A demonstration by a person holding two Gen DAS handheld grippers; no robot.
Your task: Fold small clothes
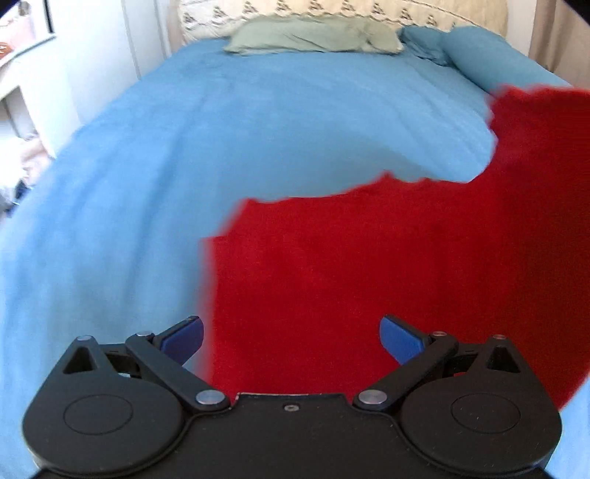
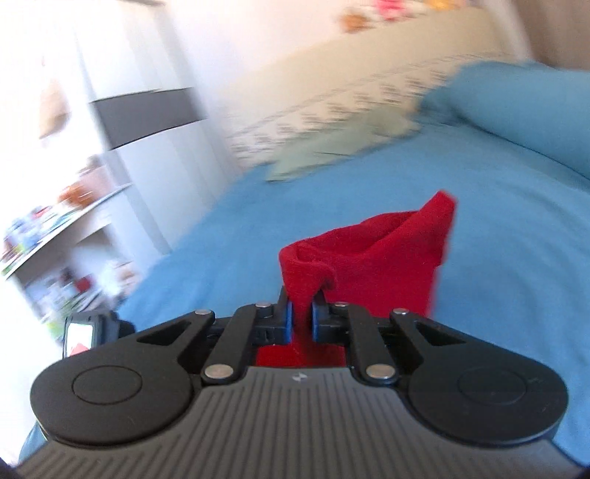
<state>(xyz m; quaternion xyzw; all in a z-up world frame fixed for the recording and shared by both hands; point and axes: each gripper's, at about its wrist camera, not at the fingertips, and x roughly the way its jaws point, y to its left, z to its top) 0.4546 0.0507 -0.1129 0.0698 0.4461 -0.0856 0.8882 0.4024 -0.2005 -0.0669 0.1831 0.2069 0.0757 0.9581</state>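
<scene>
A red garment [image 1: 368, 265] lies on the blue bedspread [image 1: 184, 154], spread across the lower right of the left wrist view. My left gripper [image 1: 291, 339] is open just above the garment's near left part, with blue pads [image 1: 400, 337] wide apart and nothing between them. My right gripper [image 2: 302, 320] is shut on a bunched edge of the red garment [image 2: 372, 258], which stands lifted above the bedspread [image 2: 497, 239] in the right wrist view. The view is motion-blurred.
A green pillow [image 1: 313, 35] and a blue pillow [image 1: 490, 55] lie at the head of the bed, against a patterned headboard [image 1: 332, 9]. White shelves with small items [image 2: 55, 228] stand left of the bed.
</scene>
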